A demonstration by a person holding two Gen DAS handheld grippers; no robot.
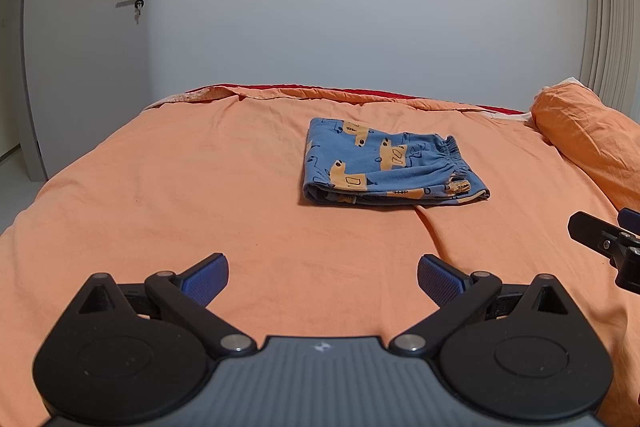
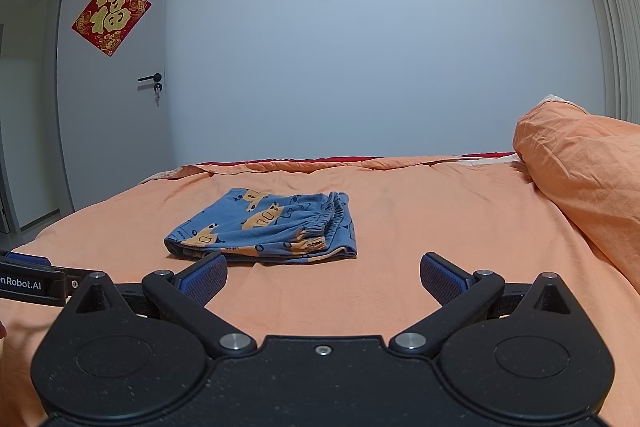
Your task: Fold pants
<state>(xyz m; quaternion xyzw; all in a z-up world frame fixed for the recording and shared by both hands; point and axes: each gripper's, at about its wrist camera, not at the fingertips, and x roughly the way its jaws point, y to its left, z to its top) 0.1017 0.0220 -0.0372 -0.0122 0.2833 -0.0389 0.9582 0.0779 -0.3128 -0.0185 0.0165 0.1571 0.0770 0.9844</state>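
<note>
Above the bed (image 1: 200,167), both grippers hover level, fingers (image 1: 208,277) spread.

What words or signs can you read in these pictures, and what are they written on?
"福": big gold character on the red diamond poster stuck to the door.
"nRobot.AI": white letters on the side of the left gripper, cut off at the picture's edge, so the start is missing.
Small gold characters along the poster's top edge: too small to read.
The pants carry only cartoon car pictures, no words.
</note>
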